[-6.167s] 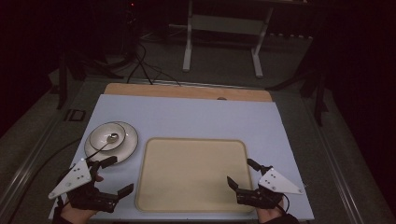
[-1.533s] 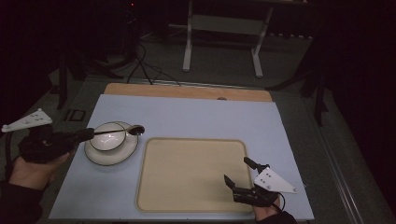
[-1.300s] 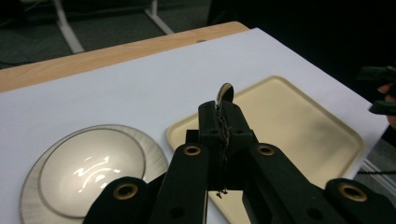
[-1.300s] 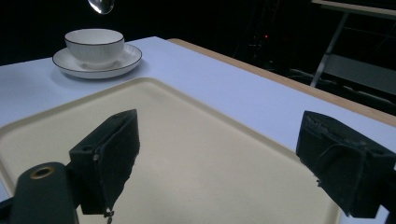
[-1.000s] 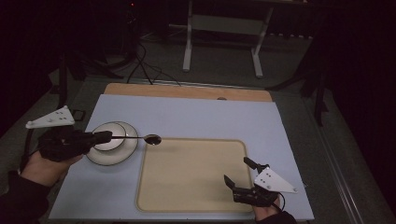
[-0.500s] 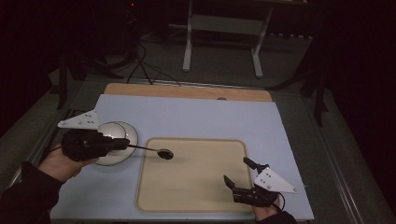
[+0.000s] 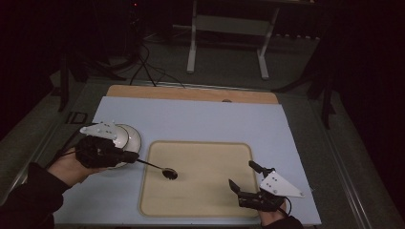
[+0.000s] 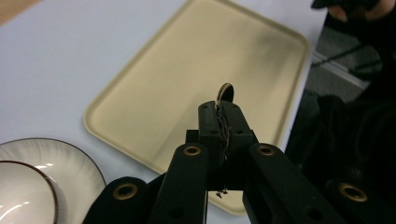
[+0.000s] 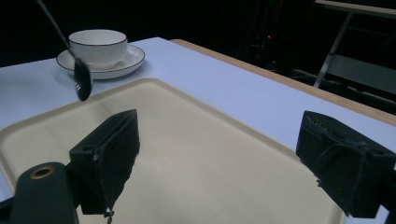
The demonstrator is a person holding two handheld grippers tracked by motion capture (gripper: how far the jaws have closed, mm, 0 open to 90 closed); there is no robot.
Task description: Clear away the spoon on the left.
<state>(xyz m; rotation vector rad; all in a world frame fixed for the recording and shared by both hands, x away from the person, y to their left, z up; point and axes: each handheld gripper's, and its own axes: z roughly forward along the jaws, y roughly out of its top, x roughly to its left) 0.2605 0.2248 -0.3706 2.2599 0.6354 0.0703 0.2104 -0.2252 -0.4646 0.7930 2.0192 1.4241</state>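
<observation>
Things on my desk (image 7: pixel 200 119) count out simply: one spoon (image 7: pixel 160 168), one cup (image 9: pixel 98 43) on one saucer (image 9: pixel 125 59), one beige tray (image 7: pixel 210 157). My left gripper (image 8: pixel 222 122) has its jaws clenched on the spoon's handle, and the dark bowl of the spoon hangs over the left part of the tray; whether it touches the tray I cannot tell. My right gripper (image 9: pixel 224 154) rests at the tray's near right corner, jaws released and wide apart with nothing between them. Cup and saucer sit just left of the tray; in the high view my left gripper covers most of them. Most of the spoon's handle is hidden between the jaws in the left gripper view. No brand, label or writing can be read on anything. Beyond the desk the room is too dark to make out.
</observation>
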